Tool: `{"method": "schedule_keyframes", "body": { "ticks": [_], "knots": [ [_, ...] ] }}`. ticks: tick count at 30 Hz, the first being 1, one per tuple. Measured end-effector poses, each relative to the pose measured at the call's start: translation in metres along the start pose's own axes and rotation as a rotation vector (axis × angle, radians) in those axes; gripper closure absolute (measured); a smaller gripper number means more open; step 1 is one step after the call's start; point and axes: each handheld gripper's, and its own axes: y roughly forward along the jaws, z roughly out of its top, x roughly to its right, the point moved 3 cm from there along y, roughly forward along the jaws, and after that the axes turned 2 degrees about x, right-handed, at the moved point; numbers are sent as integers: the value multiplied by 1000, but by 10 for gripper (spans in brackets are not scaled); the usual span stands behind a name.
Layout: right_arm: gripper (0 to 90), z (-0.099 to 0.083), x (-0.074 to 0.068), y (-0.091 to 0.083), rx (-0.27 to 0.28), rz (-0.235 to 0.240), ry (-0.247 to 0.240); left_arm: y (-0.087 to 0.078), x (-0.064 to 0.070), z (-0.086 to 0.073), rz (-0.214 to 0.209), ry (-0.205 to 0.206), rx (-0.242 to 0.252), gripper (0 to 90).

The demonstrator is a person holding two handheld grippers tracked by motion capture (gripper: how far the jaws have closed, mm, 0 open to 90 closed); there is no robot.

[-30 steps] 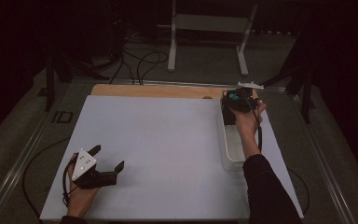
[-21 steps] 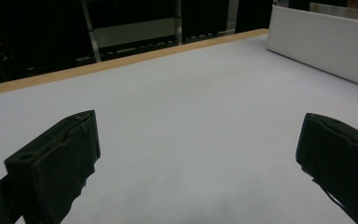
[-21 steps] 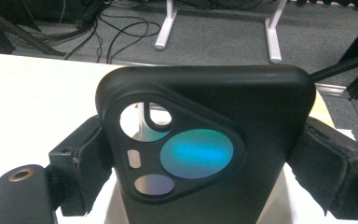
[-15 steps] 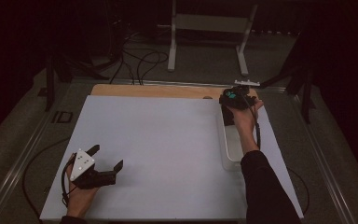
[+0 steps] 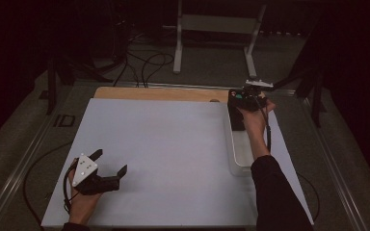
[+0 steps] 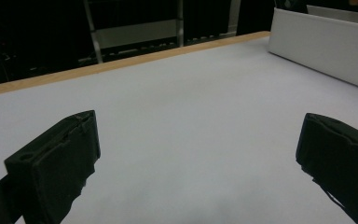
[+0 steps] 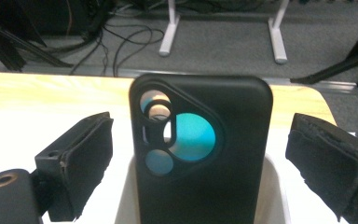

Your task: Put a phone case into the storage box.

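The white tray (image 5: pixel 236 161) sits at the right edge of the pale table mat (image 5: pixel 164 154), and everything else is placed from it; the black phone case (image 7: pixel 200 154) stands upright at the tray's far end, its back with the round camera cut-outs facing the right gripper's camera; the right gripper (image 7: pixel 198 163) hovers over that far end of the tray, its jaws spread wide on either side of the case and apart from it, so nothing is grasped; in the high view the right gripper (image 5: pixel 248 98) is held by a hand whose dark sleeve runs along the tray's right side; the left gripper (image 5: pixel 108 163) rests on the mat well to the left of the tray, near the mat's front edge, jaws released and holding nothing; the tray's white wall (image 6: pixel 321 46) shows beyond them.
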Motion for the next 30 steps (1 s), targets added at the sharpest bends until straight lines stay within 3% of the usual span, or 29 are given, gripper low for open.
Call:
{"method": "schedule_keyframes", "body": {
  "ticks": [4, 13, 14, 18, 30],
  "knots": [
    [76, 2, -2, -9, 20, 35, 9, 0, 0, 0, 2, -2, 1, 3],
    [76, -5, -12, -32, 27, 85, -34, -1, -1, 2, 7, -5, -4, 3],
    [76, -11, -14, -39, 28, 116, -35, -1, -1, 2, 7, -6, -7, 3],
    [76, -20, -17, -52, 35, 158, -39, 0, -1, 3, 9, -7, -12, 3],
    [80, -46, -30, -96, 65, 258, -111, 0, -1, 6, -3, -16, -38, 3]
  ]
}}
